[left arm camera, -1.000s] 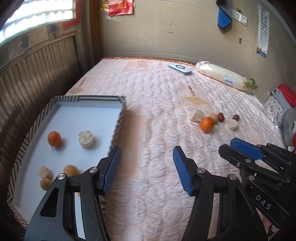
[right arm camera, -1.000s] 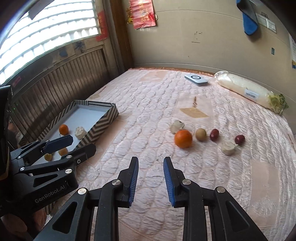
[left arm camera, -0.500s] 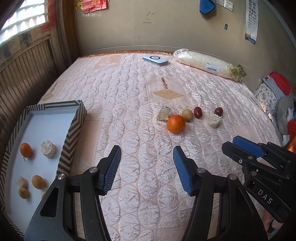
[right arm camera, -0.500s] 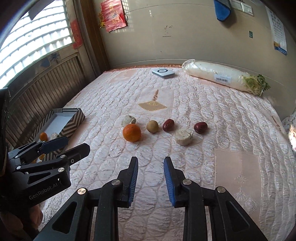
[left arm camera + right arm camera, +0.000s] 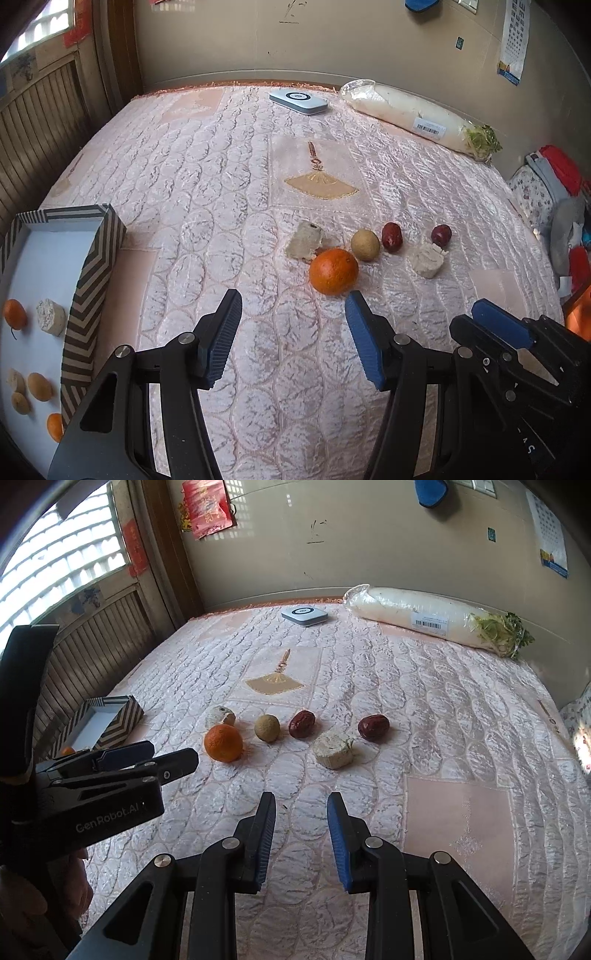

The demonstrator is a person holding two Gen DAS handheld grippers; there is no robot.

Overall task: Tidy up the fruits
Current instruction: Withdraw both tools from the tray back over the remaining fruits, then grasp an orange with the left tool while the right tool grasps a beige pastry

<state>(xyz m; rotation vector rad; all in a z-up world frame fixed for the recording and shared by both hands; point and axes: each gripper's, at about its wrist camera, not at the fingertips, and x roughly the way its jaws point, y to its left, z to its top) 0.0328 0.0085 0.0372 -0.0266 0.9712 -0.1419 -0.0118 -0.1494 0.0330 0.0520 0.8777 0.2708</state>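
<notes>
Two grippers hover over the bed (image 5: 207, 177), both empty. Left gripper (image 5: 291, 332) jaws apart; orange (image 5: 333, 271) just ahead of its right finger. Right gripper (image 5: 301, 829) jaws narrowly apart, pale chunk (image 5: 334, 752) ahead. Tray (image 5: 94, 266) far left.

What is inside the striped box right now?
The striped box holds two small oranges, one cut by the frame edge, a pale chunk and three small tan pieces. Its near corner is out of frame.
</notes>
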